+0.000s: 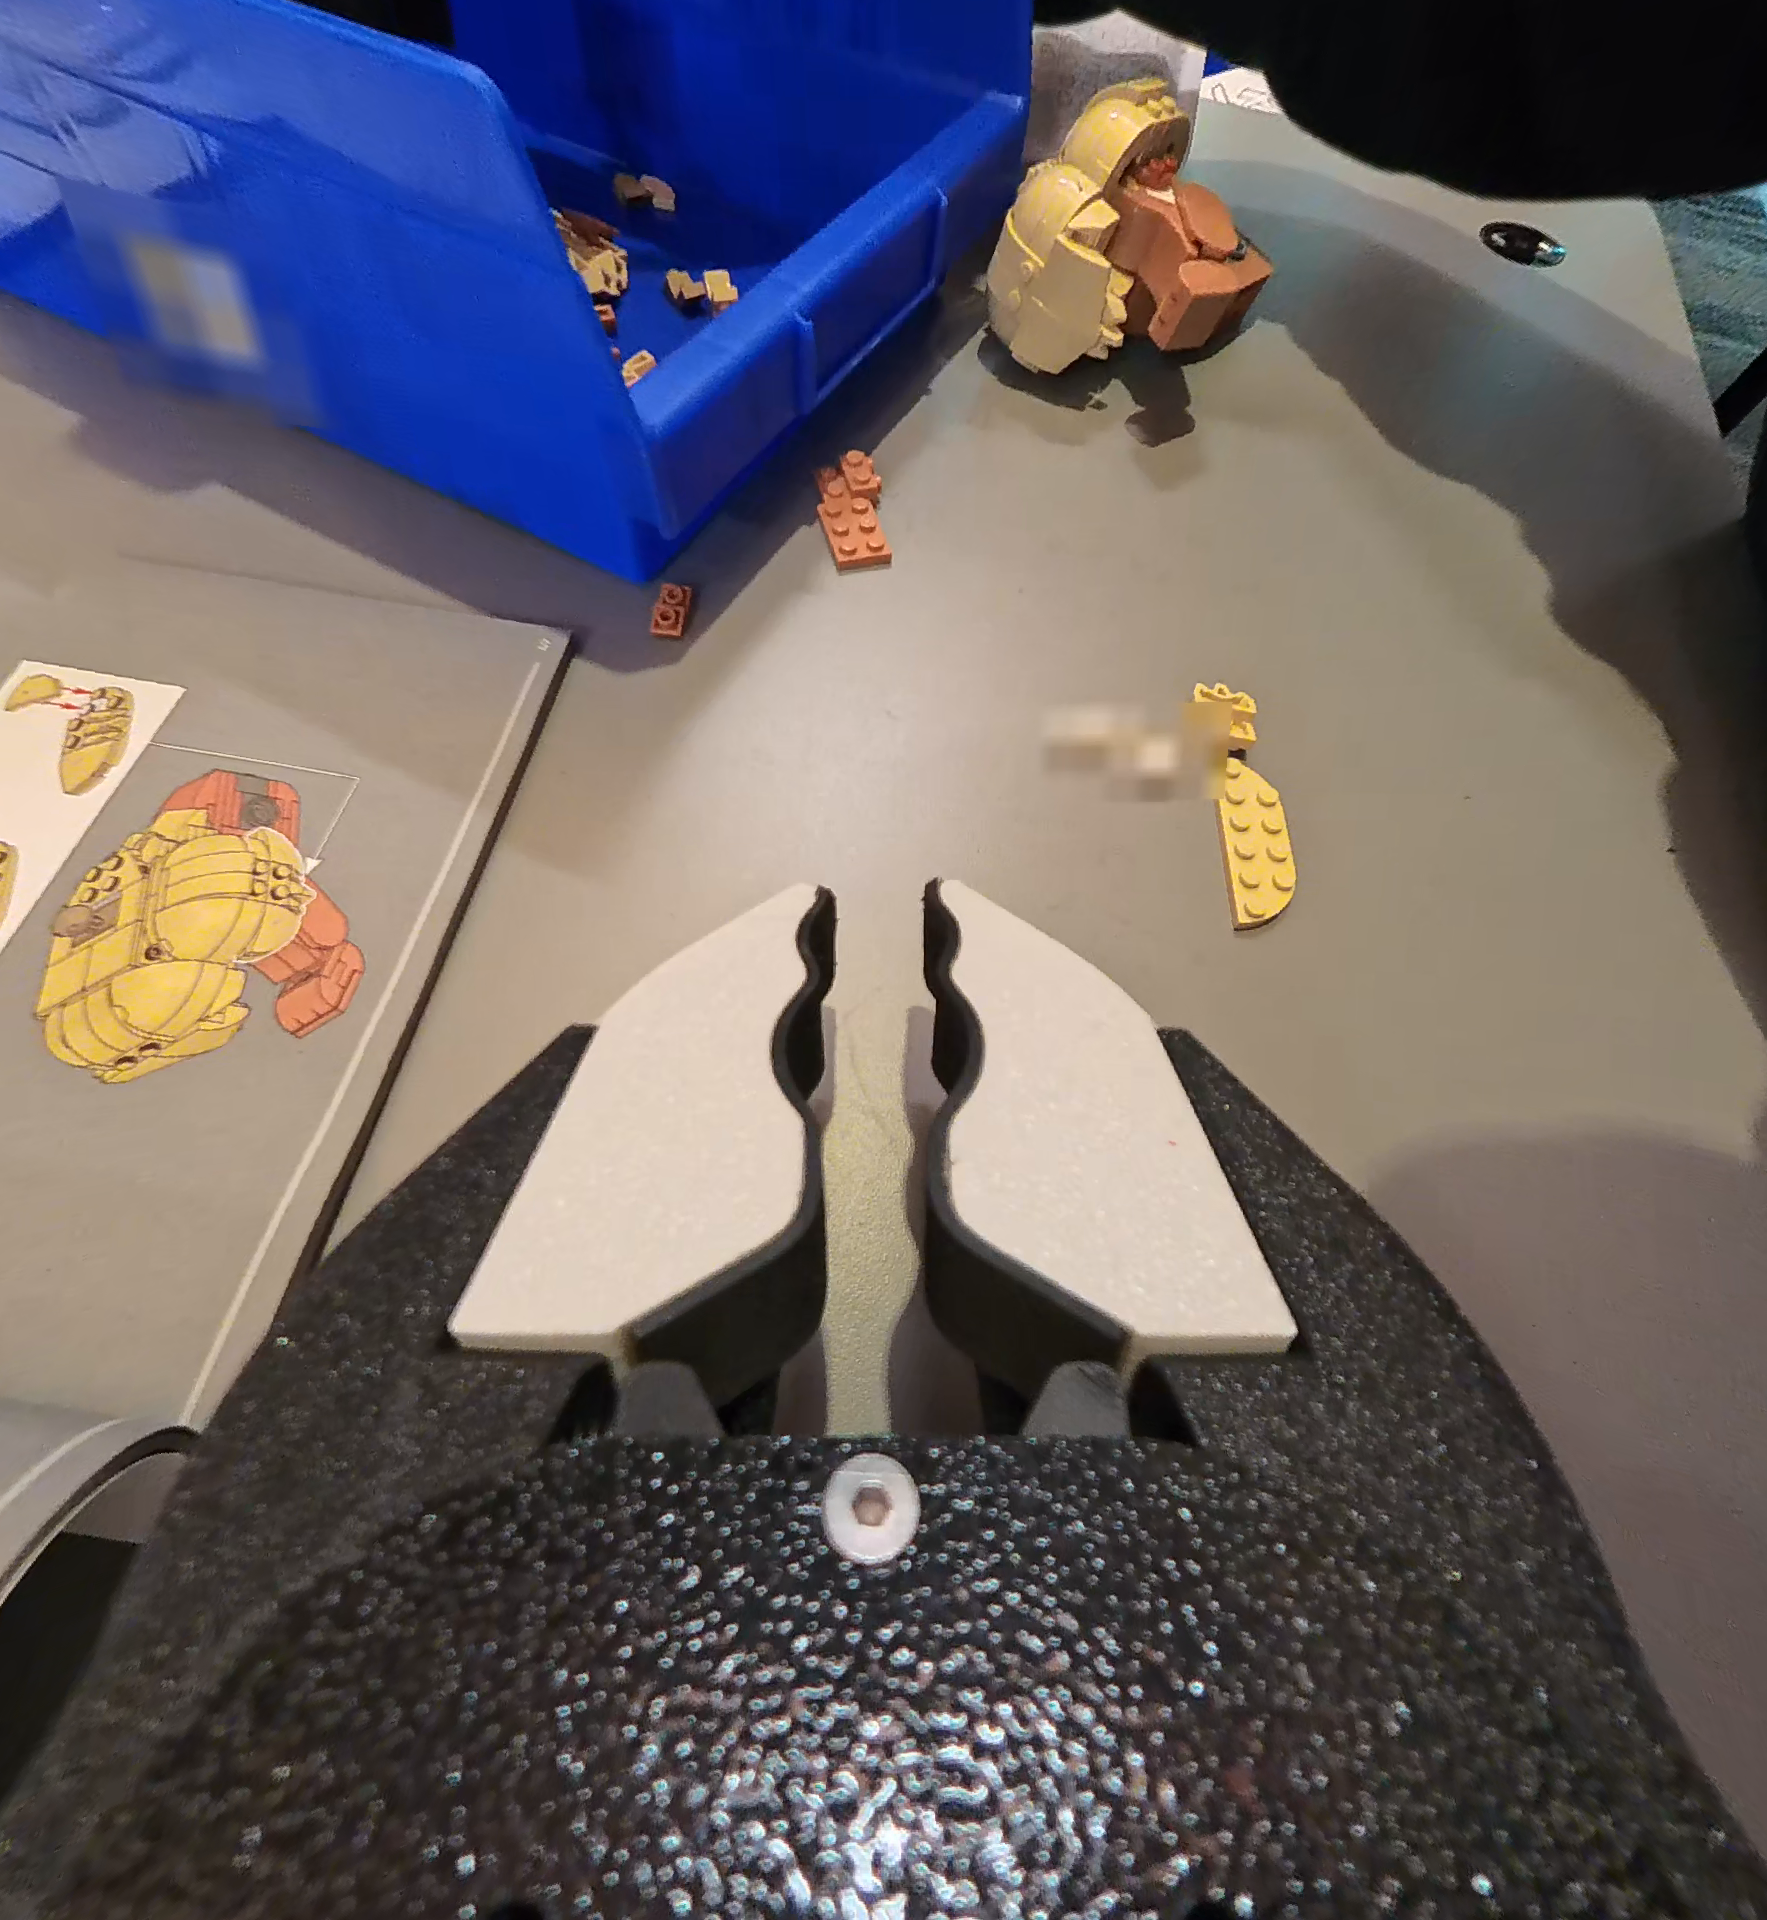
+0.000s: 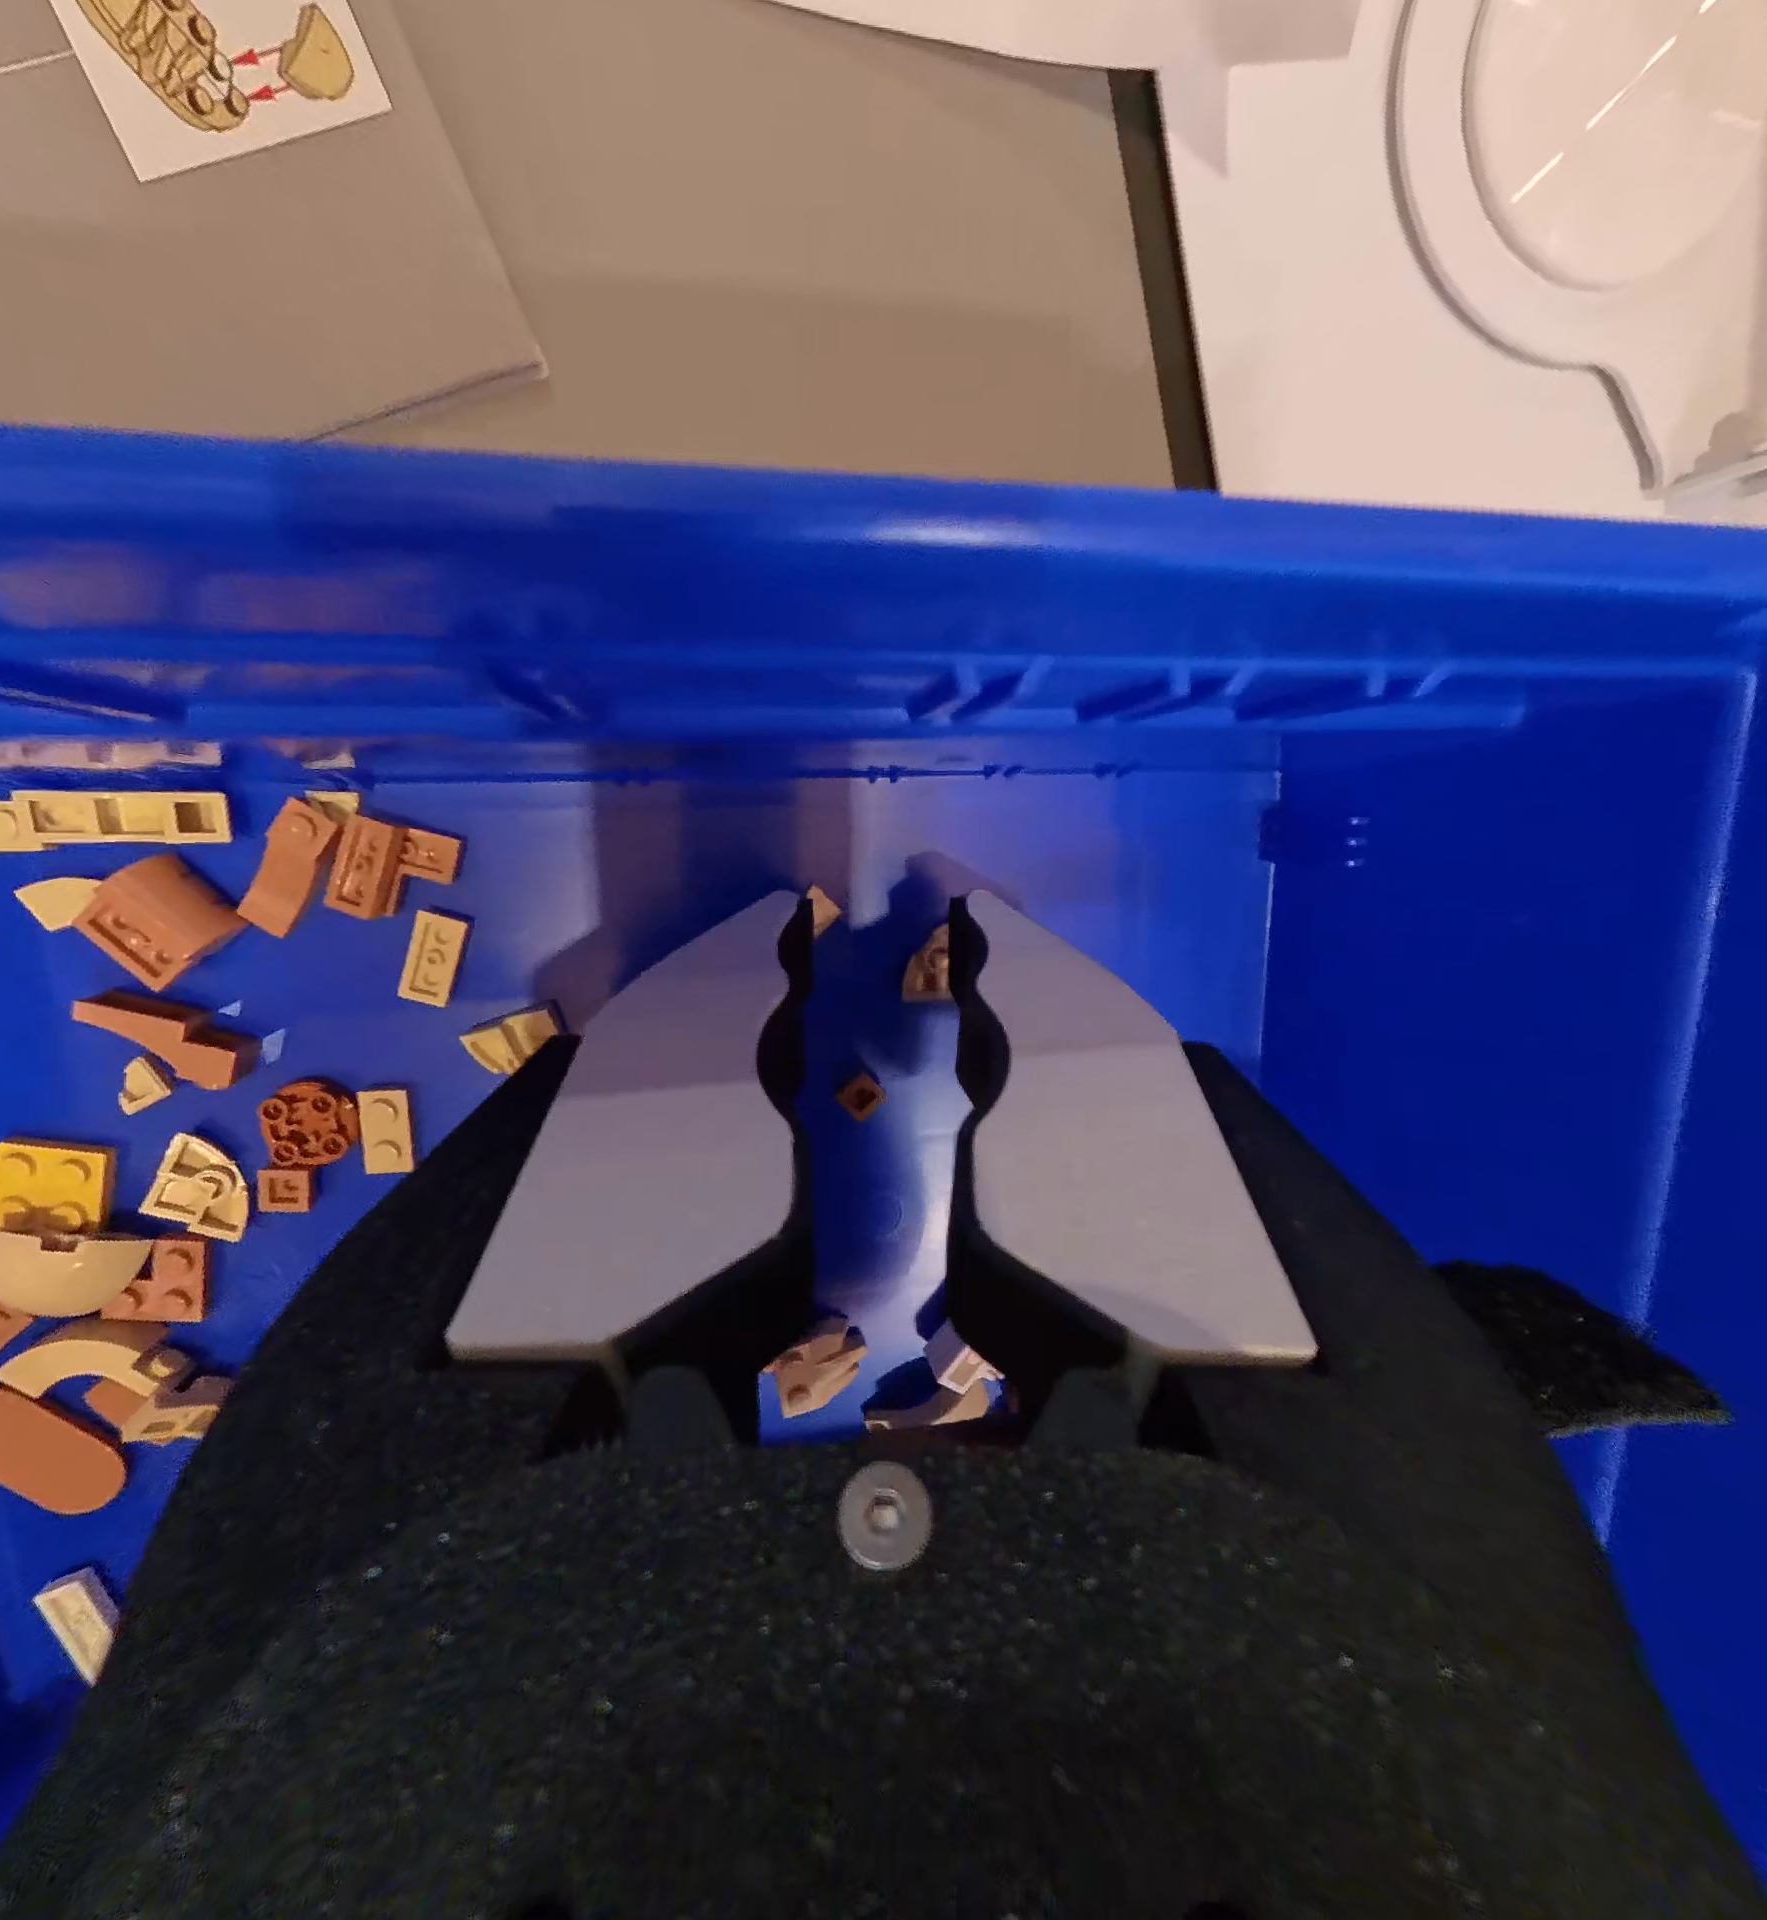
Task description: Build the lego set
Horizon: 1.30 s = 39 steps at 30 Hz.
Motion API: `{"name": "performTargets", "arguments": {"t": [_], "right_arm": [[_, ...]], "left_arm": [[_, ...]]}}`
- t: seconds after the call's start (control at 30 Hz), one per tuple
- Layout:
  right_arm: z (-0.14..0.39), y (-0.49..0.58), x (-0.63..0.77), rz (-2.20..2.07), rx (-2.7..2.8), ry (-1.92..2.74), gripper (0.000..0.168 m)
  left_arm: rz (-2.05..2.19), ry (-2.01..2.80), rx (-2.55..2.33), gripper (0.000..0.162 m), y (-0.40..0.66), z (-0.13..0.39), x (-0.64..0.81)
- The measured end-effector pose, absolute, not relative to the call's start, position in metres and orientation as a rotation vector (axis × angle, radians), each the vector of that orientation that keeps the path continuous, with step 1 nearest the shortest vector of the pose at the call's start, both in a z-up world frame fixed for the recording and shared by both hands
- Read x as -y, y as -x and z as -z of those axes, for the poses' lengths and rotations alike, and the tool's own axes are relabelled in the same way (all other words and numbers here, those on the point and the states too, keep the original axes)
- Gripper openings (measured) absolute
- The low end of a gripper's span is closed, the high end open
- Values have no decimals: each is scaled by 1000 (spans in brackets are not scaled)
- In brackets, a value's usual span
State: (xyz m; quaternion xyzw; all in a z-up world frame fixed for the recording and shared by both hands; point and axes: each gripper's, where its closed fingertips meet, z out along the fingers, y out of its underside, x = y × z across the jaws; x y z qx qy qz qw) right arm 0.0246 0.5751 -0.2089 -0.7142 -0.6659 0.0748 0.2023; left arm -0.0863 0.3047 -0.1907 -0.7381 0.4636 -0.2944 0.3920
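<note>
Right gripper point(image 2: 879, 914) parted (nothing held) inside blue bin point(image 2: 1481, 1039), loose bricks point(image 2: 172, 1091) at left

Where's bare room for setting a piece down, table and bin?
Table: free ahead of the left gripper, between booklet and yellow plate. Blue bin: floor bare on its right side; loose bricks crowd the left.

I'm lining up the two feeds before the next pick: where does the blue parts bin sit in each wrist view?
Left wrist view: the blue parts bin fills the upper left, standing on the grey table beyond the open instruction booklet.
Right wrist view: the bin fills most of the picture; the right hand-held gripper is inside it, above loose bricks.
Shared landmark: the instruction booklet, upper left here.
</note>
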Motion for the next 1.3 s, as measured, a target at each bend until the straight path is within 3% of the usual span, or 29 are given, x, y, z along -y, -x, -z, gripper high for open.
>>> {"name": "performTargets", "arguments": {"t": [0.3,0.63,1.3], "right_arm": [[206,-32,-584,-132,1860,1924,16],[212,-27,-569,-133,1987,1847,19],[221,-39,-590,-188,1807,2131,12]], "left_arm": [[741,1872,-1183,16,86,191,-304],[733,1872,-1194,16,86,192,-303],[720,1878,-1212,16,85,194,-301]]}}
